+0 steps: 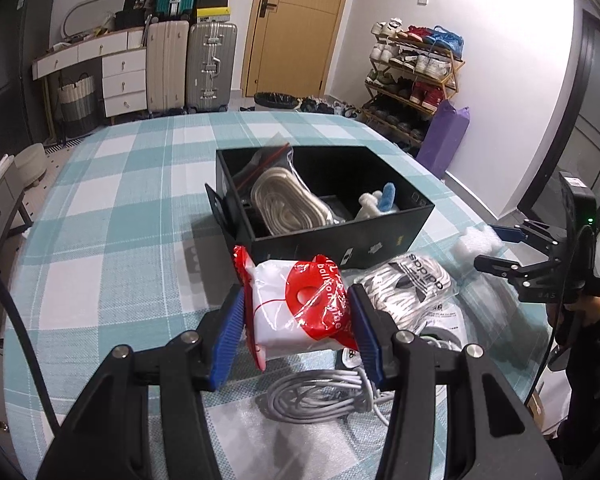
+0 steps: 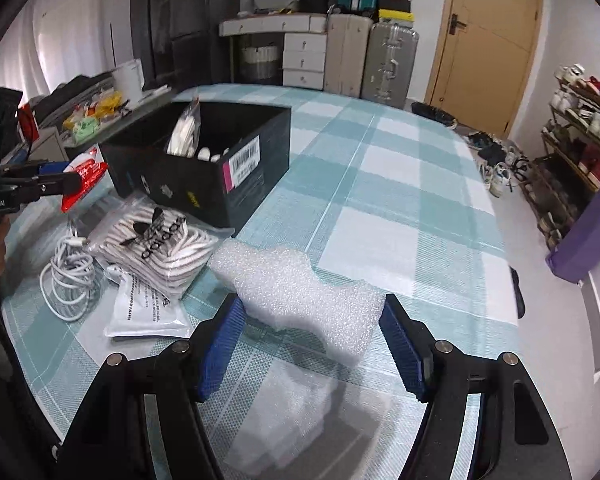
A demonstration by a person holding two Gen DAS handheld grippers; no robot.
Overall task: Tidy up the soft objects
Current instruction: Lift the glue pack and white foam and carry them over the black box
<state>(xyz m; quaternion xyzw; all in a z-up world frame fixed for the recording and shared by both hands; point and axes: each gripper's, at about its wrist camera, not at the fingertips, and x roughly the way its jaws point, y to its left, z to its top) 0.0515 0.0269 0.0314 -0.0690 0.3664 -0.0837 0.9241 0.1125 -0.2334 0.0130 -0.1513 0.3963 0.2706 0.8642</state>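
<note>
My left gripper is shut on a red-and-white plastic-wrapped packet, held above the checked tablecloth just in front of the black box. The box holds a bagged coil of white rope and a small white-and-blue soft toy. My right gripper is open, its blue pads either side of a white foam sheet that lies on the table. The right gripper also shows in the left wrist view. An Adidas bag of white laces lies between box and foam.
A coiled white cable and a flat white packet lie near the table's front edge. The black box stands mid-table. Suitcases, drawers and a shoe rack stand beyond the table.
</note>
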